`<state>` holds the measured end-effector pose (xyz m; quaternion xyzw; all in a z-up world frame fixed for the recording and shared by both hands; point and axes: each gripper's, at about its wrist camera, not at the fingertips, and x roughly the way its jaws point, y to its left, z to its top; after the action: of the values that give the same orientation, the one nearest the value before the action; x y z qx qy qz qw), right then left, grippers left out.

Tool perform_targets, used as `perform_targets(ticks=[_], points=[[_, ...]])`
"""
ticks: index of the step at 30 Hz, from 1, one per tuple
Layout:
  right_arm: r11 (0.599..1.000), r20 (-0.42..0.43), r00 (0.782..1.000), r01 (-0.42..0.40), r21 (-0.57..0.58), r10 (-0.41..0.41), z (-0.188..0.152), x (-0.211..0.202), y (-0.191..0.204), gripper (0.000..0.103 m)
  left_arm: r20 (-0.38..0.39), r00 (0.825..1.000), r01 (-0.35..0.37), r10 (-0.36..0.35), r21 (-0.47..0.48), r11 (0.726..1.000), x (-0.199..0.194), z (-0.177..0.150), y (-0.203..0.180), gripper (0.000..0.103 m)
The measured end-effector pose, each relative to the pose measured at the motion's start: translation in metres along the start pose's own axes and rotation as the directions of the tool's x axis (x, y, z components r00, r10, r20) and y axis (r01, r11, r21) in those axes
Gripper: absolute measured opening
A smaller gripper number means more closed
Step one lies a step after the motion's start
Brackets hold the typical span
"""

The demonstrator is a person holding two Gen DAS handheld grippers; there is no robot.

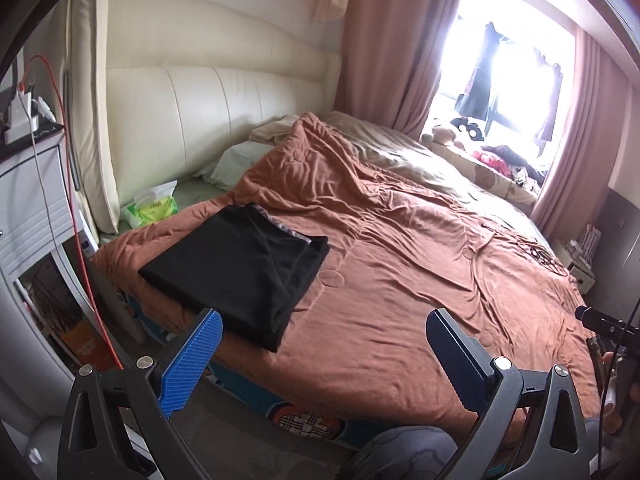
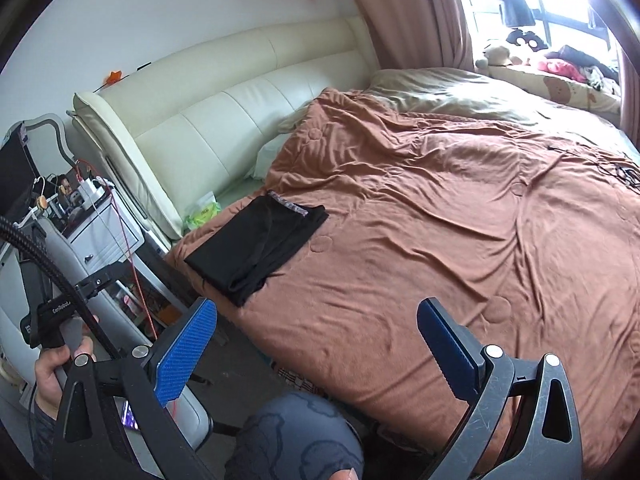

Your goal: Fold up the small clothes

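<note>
Matt black cloth garment (image 1: 240, 268) on a wrinkled rust quilt (image 1: 420, 260); smooth, glossy cream leather-like headboard (image 1: 216, 108).

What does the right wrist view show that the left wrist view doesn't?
Only the right wrist view shows the hand gripping the left tool's handle, the person's knee and clutter on the nightstand top. Only the left wrist view shows the shelves at the bed's far side. Both show the folded black garment on the brown duvet, the tissue pack, the cream headboard, and an open, empty claw: left claw, right claw.
</note>
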<state>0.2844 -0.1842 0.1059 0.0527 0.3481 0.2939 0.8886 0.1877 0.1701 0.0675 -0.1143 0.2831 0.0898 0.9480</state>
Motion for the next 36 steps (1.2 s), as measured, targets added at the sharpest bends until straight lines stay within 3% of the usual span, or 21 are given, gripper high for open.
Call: perform_targets(ticks=[8,17,27,36], points=[[0.997,0.06,0.995,0.076,-0.029,-0.074,-0.036,-0.069,0.004,0.101,0.038,0.999,0.025,-0.025,-0.002,1.0,-0.04,-0.032,-0.02,0.103],[0.992,0.135,0.985,0.119,-0.05,-0.112,-0.087,-0.128,0.017,0.101,0.073,0.995,0.057,-0.061,0.061,0.997,-0.083,-0.065,-0.047,0.103],[0.978,0.196,0.966,0.188,-0.087,-0.168,-0.141,-0.161,0.02,0.101,0.127,0.987,0.078,-0.095,0.14,0.987,-0.116,-0.101,-0.08,0.103],[0.973,0.263,0.942,0.225,-0.046,-0.206,-0.18,-0.177,0.005,0.101,0.18,0.976,0.086,-0.121,0.19,0.978,-0.127,-0.127,-0.106,0.103]])
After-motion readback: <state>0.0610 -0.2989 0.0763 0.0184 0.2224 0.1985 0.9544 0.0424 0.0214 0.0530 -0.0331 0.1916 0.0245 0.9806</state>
